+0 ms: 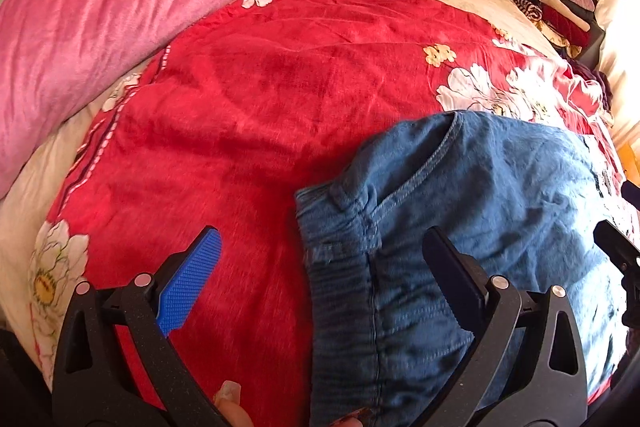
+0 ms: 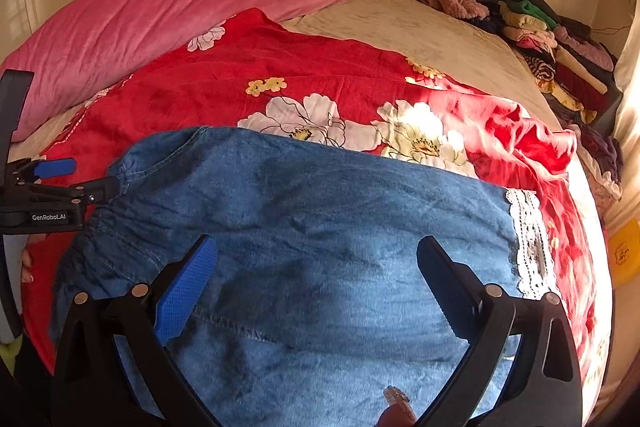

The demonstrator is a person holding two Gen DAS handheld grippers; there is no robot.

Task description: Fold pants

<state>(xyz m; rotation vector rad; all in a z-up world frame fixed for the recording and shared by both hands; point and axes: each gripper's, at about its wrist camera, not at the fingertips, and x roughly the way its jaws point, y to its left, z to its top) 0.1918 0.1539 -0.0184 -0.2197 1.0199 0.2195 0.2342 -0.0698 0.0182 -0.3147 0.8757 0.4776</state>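
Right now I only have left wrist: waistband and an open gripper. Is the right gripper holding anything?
Observer: No. The right gripper is open over the middle of the pants, with nothing pinched between its fingers.
Operator: Where does the leg end?
Observer: Off to the right, in a white lace hem lying on the red floral blanket.
Operator: How does my left gripper look from there?
Observer: The left gripper is open at the far corner of the waistband. Its black finger reaches the fabric edge, but I cannot tell whether it touches.
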